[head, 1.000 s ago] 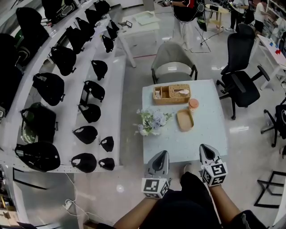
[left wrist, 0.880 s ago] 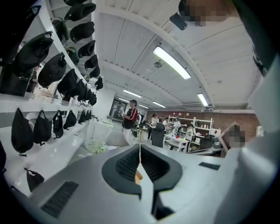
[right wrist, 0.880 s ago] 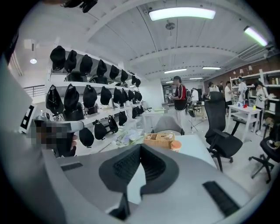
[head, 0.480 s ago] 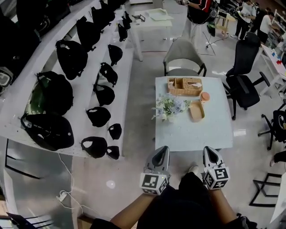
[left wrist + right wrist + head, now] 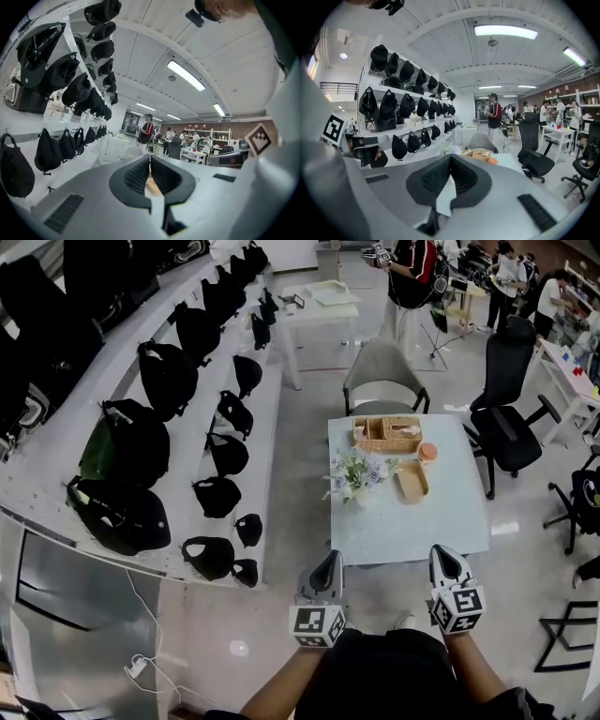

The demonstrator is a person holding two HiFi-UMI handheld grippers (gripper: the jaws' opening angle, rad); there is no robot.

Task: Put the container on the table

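The small orange container (image 5: 427,452) stands on the pale surface (image 5: 422,521) toward its 1 o'clock corner. It is just beside the wicker basket (image 5: 386,434) at 12 o'clock and near the wooden tray (image 5: 412,481). Flowers (image 5: 356,474) sit at 9 o'clock. The left tool (image 5: 328,563) and right tool (image 5: 445,554) hang off the surface's 6 o'clock edge, well apart from the container. Only the gripper views show the jaws plainly: each pair is pressed together at the tips, holding nothing. The right gripper view catches the container and basket past its tips, while the left gripper view shows black bags (image 5: 51,150) hanging at 9 o'clock.
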